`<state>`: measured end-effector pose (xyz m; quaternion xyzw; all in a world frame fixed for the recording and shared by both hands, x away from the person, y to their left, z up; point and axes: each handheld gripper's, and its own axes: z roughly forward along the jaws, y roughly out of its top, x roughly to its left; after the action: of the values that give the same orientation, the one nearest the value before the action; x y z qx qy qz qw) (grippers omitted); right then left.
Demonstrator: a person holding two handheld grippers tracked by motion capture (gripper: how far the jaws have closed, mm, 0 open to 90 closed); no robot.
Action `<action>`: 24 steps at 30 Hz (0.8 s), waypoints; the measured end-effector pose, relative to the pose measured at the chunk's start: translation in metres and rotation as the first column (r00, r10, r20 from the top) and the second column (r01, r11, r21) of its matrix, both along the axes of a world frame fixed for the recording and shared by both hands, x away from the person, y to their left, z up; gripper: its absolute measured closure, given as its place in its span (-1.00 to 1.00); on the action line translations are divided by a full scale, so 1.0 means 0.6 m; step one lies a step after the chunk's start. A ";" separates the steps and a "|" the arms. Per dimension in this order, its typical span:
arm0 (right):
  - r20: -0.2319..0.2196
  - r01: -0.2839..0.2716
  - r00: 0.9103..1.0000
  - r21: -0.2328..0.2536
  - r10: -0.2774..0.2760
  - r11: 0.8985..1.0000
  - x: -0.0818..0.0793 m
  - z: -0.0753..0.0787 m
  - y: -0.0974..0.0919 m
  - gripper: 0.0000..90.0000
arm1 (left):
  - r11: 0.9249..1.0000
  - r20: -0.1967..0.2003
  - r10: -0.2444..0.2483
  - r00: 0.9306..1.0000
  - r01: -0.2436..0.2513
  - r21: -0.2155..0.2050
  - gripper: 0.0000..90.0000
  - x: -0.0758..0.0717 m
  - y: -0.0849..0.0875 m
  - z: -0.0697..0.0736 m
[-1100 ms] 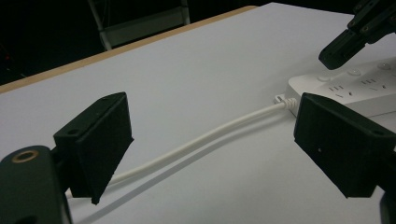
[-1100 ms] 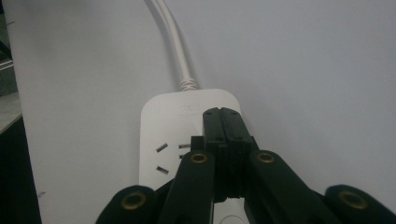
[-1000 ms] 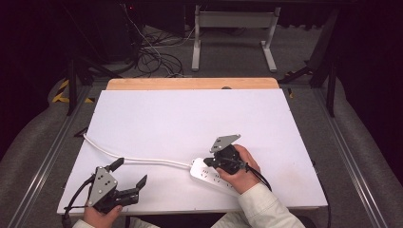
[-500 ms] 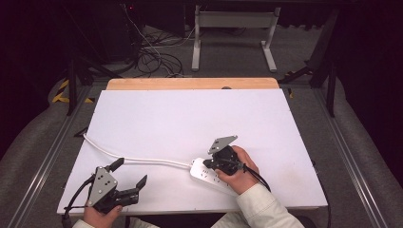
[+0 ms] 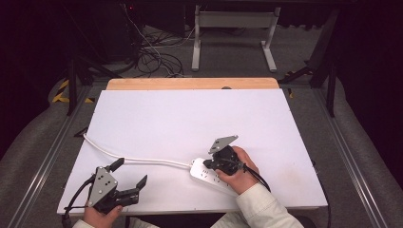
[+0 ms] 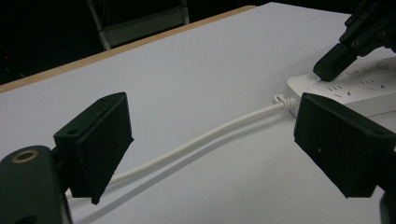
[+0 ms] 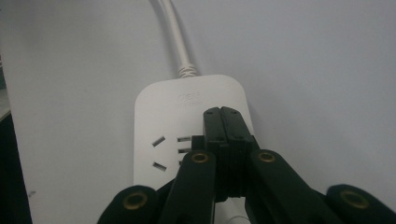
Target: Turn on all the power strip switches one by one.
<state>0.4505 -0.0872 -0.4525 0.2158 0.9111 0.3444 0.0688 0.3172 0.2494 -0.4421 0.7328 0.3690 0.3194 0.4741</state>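
White tabletop (image 5: 190, 118) carries a flat white plastic power strip (image 7: 187, 107) with a round white cable (image 6: 210, 137). Right gripper (image 7: 223, 114), jaws pressed together on nothing, rests its tips on the strip's top beside the slotted sockets. Press straight down, gently, so the strip stays put. Left gripper (image 5: 130, 176) waits with jaws apart, the cable lying beyond them.

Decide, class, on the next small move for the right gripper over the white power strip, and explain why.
Probably a short press straight down. The right gripper, jaws shut, is poised with its tip over the flat white plastic power strip, near the cable end. The left gripper sits open beside the white cable, gripping nothing.
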 end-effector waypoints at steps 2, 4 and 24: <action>-0.002 0.005 1.000 0.000 -0.005 1.000 0.000 0.000 0.000 1.00 | 1.000 -0.001 -0.001 1.000 0.001 0.000 -0.74 0.000 0.000 0.000; -0.008 0.010 1.000 0.004 -0.010 1.000 0.000 -0.002 0.000 1.00 | 1.000 -0.001 -0.001 1.000 0.001 0.002 -0.74 0.001 0.000 0.000; 0.041 -0.012 0.999 0.086 0.009 0.996 -0.011 0.015 -0.003 1.00 | 1.000 -0.002 0.005 1.000 -0.005 0.003 -0.74 0.000 -0.002 0.000</action>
<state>0.4442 -0.0893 -0.4436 0.2068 0.8950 0.3880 0.0760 0.3172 0.2484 -0.4423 0.7328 0.3708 0.3204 0.4720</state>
